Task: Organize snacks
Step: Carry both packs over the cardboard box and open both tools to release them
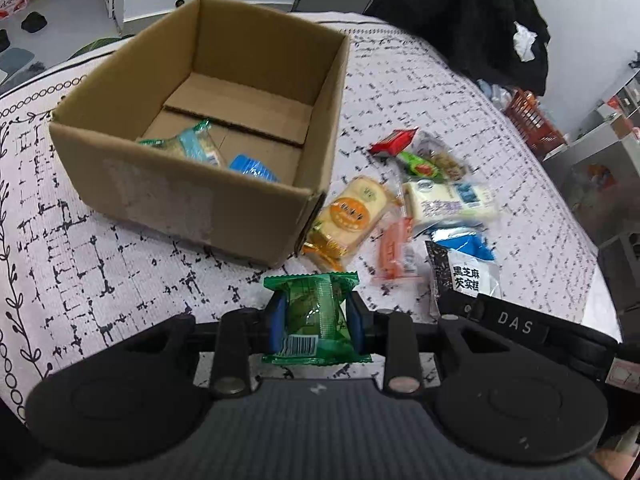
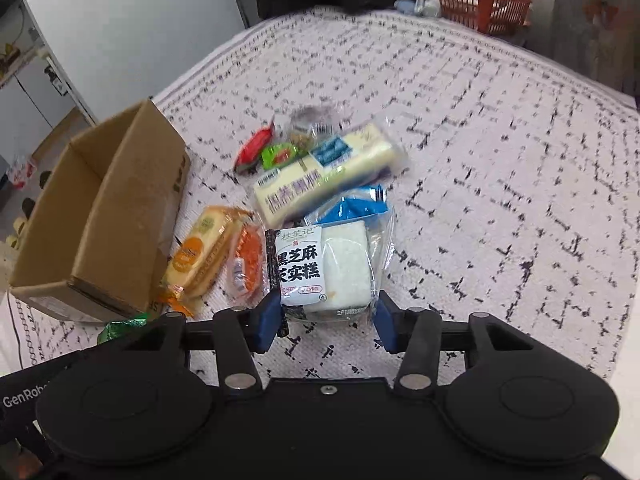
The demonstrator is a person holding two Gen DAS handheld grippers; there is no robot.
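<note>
Meanwhile left gripper (image 1: pixel 316 322) clamping green packet (image 1: pixel 314 320), right gripper (image 2: pixel 326 320) straddling sesame cake packet (image 2: pixel 320 268), contact unclear, box (image 1: pixel 132 168) beside.

Black tongs (image 1: pixel 316 320) with blue pads (image 1: pixel 277 322), silver pivot screws, white lettering

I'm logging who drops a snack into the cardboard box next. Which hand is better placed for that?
Probably left. The left gripper is shut on the green packet, with the cardboard box just ahead. The right gripper only straddles the black-and-white packet.
</note>
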